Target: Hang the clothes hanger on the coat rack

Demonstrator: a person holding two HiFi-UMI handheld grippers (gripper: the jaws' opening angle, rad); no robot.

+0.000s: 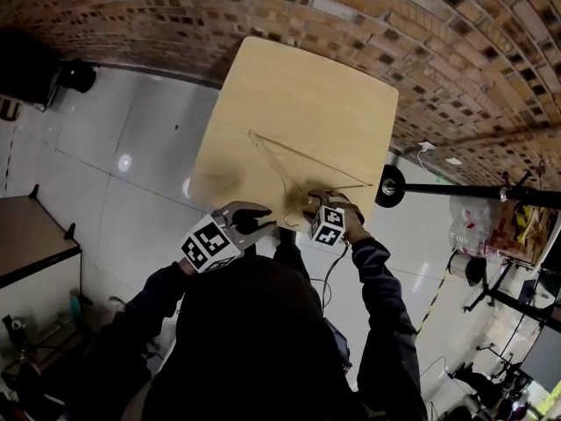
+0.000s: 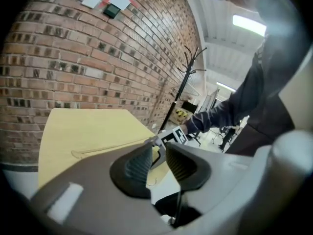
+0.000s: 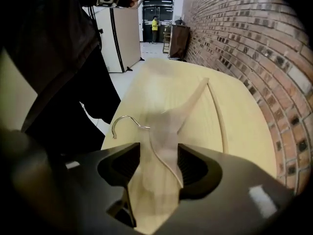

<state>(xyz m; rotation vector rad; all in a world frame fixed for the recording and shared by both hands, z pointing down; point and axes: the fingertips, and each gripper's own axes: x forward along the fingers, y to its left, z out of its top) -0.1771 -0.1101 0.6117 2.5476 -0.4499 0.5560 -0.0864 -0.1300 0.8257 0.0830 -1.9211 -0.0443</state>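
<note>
A pale wooden clothes hanger (image 1: 311,158) with a metal hook (image 3: 122,119) lies flat on the light wood table (image 1: 289,86), its hook near the front edge. My right gripper (image 3: 159,165) points steeply down over the hanger's neck (image 3: 164,121). Its jaws stand wide apart with the neck between them, and the pads do not press on it. My left gripper (image 1: 254,217) hovers just left of the hook, its jaws a narrow gap apart with nothing in them. The black coat rack (image 2: 188,72) stands right of the table beside the brick wall.
A brick wall (image 1: 456,42) runs behind the table. The coat rack's round base (image 1: 390,185) sits on the grey floor at the table's right edge. A dark table (image 1: 26,235) stands at the left, and clutter lies at the far right (image 1: 508,226).
</note>
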